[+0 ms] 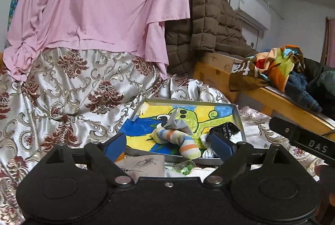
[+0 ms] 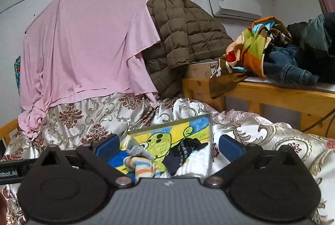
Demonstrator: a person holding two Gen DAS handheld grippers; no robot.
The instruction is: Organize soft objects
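Note:
A metal tray (image 1: 238,118) with a bright frog picture lies on the patterned bedspread. In it lie a striped sock (image 1: 180,141), a grey sock (image 1: 174,123), a black sock (image 1: 225,128) and a white one (image 1: 208,152). My left gripper (image 1: 169,146) hovers open in front of the tray's near edge, nothing between its blue pads. My right gripper (image 2: 168,148) is open too, held above and before the tray (image 2: 210,141); the striped sock (image 2: 144,168), grey sock (image 2: 138,150) and black sock (image 2: 184,151) show between its fingers, untouched.
A pink sheet (image 1: 94,5) hangs behind the bed beside a brown quilted coat (image 1: 209,21). A wooden ledge (image 1: 278,99) on the right carries a pile of clothes (image 1: 278,65). A beige cloth (image 1: 144,164) and a green-white piece (image 1: 184,168) lie before the tray.

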